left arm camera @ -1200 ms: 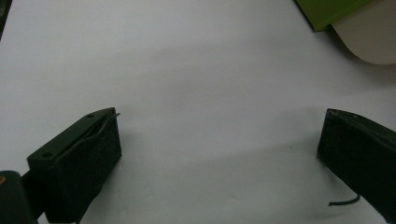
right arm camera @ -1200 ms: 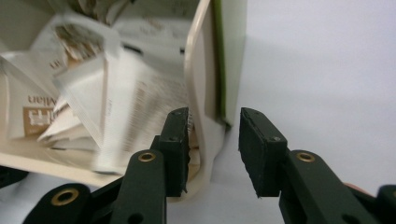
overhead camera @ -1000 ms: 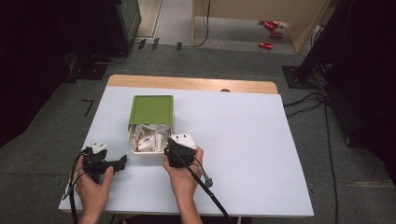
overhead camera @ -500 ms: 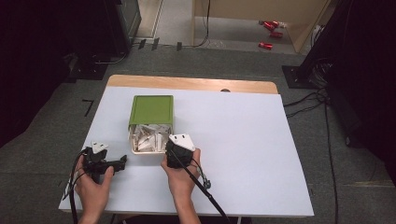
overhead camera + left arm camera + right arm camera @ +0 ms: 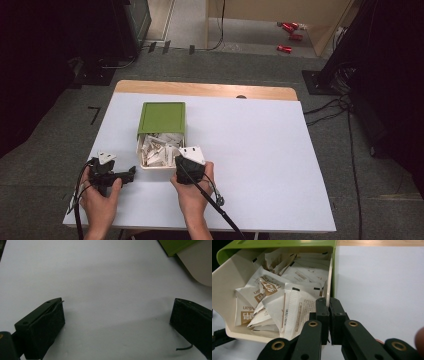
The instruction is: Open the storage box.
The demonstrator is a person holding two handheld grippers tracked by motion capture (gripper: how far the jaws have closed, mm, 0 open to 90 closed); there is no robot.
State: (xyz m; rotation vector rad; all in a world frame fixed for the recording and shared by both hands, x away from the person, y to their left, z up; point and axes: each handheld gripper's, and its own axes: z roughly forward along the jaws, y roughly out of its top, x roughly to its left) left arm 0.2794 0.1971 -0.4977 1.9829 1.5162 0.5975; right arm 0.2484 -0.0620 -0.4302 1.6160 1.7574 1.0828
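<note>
A green box [image 5: 161, 117] lies on the white table [image 5: 260, 150] with its cream drawer [image 5: 141, 159] slid out toward me. Several white paper sachets [image 5: 157, 150] are heaped in the drawer. My right gripper [image 5: 178, 160] is at the drawer's near right corner. In the right gripper view it [image 5: 328, 305] is shut on the thin right wall of the drawer [image 5: 227, 290], with the sachets [image 5: 294, 307] just left of it and the green box [image 5: 274, 243] above. My left gripper [image 5: 131, 173] rests low on the table left of the drawer, open [image 5: 116, 322], with bare table between its jaws.
A wooden strip [image 5: 200, 90] runs along the table's far edge. Cables trail from both grippers off the near edge. Beyond the table lie grey floor, black stands and cables. A corner of the drawer [image 5: 197, 262] shows at the top right of the left gripper view.
My right gripper has shifted slightly left and toward me at the drawer's corner. The left gripper has stayed in place.
</note>
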